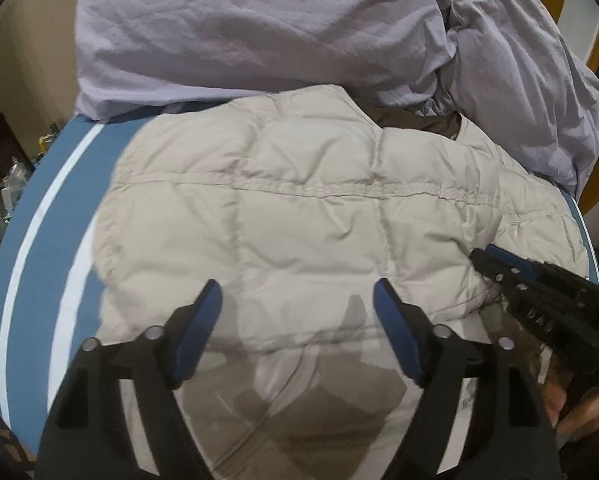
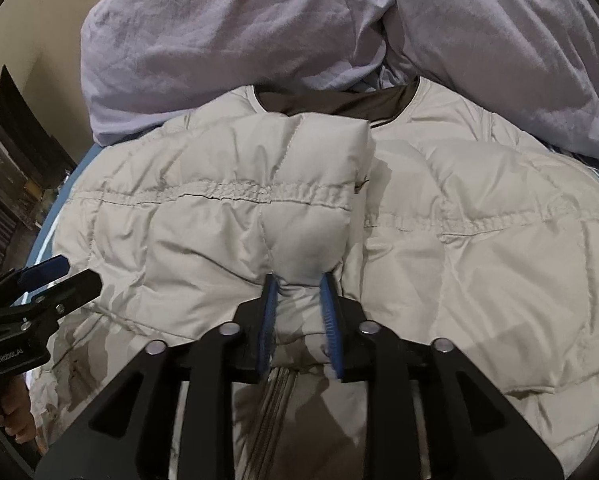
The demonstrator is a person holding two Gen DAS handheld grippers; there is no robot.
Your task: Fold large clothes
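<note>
While left gripper [image 1: 297,300] gapes empty | right gripper [image 2: 299,292] pinches quilted jacket [image 2: 307,240] | zipper [image 2: 273,412] right-view only

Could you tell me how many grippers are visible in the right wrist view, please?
2: the right gripper at the bottom centre, pinching the beige jacket; the left gripper at the left edge, jaws apart over the jacket. None seems hidden.
</note>
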